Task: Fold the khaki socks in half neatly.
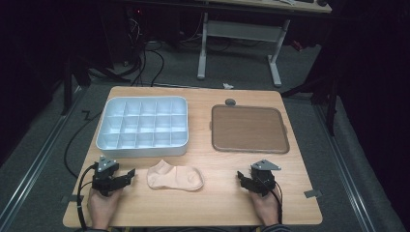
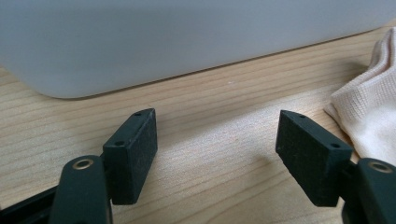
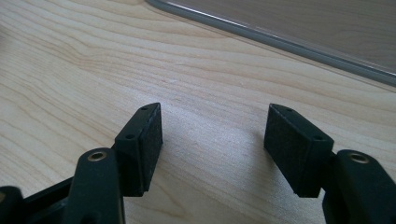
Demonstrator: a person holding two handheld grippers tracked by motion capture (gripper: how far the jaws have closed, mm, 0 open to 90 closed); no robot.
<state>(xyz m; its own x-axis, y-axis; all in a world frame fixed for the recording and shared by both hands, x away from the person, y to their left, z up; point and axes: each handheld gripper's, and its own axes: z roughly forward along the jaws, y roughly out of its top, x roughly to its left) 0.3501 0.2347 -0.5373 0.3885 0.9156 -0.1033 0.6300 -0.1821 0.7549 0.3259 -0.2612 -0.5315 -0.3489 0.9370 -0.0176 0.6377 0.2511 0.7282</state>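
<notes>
Sock point(image 1: 175, 177) looks soft and limp; pinch its cuff at your left gripper's point(image 1: 129, 175) three o'clock; both grippers' jaws stand apart, right gripper point(image 1: 240, 177) included.

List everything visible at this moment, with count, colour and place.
sock: 1, pale peach, flat at the near middle of the table, between the two grippers
compartment tray: 1, white, far left of the table
flat tray: 1, brown with grey rim, far right of the table
table: 1, light wood
desk frame: 1, white, on the floor beyond the table
left gripper: 1, black, near left, jaws apart, holding nothing
right gripper: 1, black, near right, jaws apart, holding nothing
</notes>
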